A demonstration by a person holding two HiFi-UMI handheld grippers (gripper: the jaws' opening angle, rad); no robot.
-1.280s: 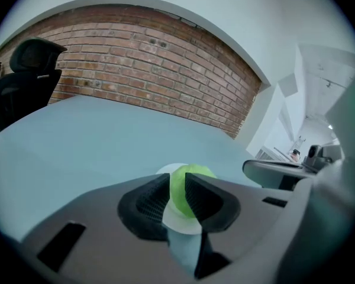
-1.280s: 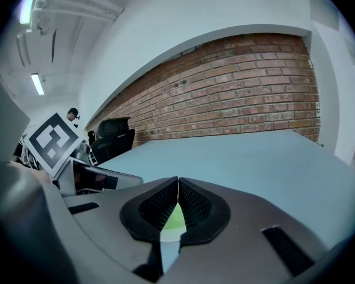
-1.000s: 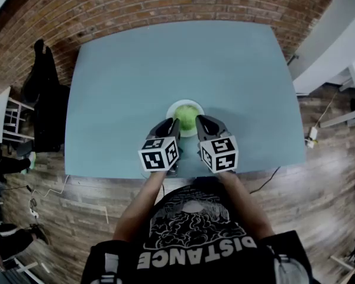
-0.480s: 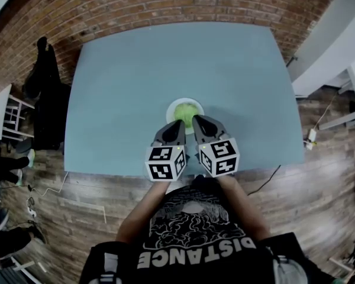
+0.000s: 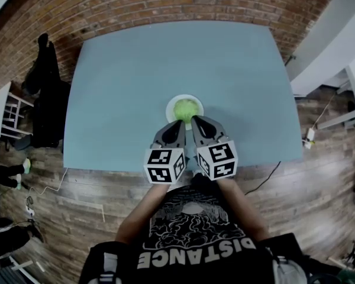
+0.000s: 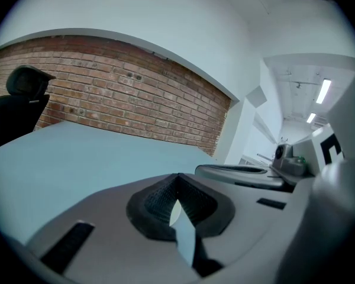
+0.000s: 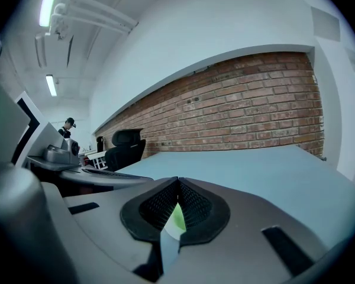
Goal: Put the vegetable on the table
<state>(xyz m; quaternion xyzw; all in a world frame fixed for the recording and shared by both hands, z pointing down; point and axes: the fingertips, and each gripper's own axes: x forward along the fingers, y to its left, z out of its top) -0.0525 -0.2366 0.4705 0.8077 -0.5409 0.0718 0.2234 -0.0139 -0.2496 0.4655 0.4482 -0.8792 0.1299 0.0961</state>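
The vegetable (image 5: 186, 108) is a round, pale green head, probably a cabbage or lettuce, though the head view is too small to tell which. It sits in a white dish (image 5: 170, 106) near the middle of the blue-grey desk (image 5: 118, 87), a little toward the person's side. It fills most of the dish, whose rim shows as a thin ring around it.

The left tongs (image 5: 177, 125) and the right tongs (image 5: 195, 121) hang side by side just in front of the dish, tips pointing at it, with the right pair closest to the rim. Each gripper view shows its jaws pressed together at the tips and holding nothing. Through the slit below the right pair's tips a sliver of green (image 7: 177, 218) shows, and through the left pair's a sliver of white.

Judging by its look, the head is light for its bulk and springy rather than stiff. The outer leaves may slide or tear under a hard pinch, and a smooth, rounded surface gives narrow jaws little to bite on. The safest hold would likely be across the widest part, low on the sides, with the jaws spread wide first. Two pairs cupping it from opposite sides could work if one cannot span it. The dish may shift or tip if the head drags on its rim during the lift.
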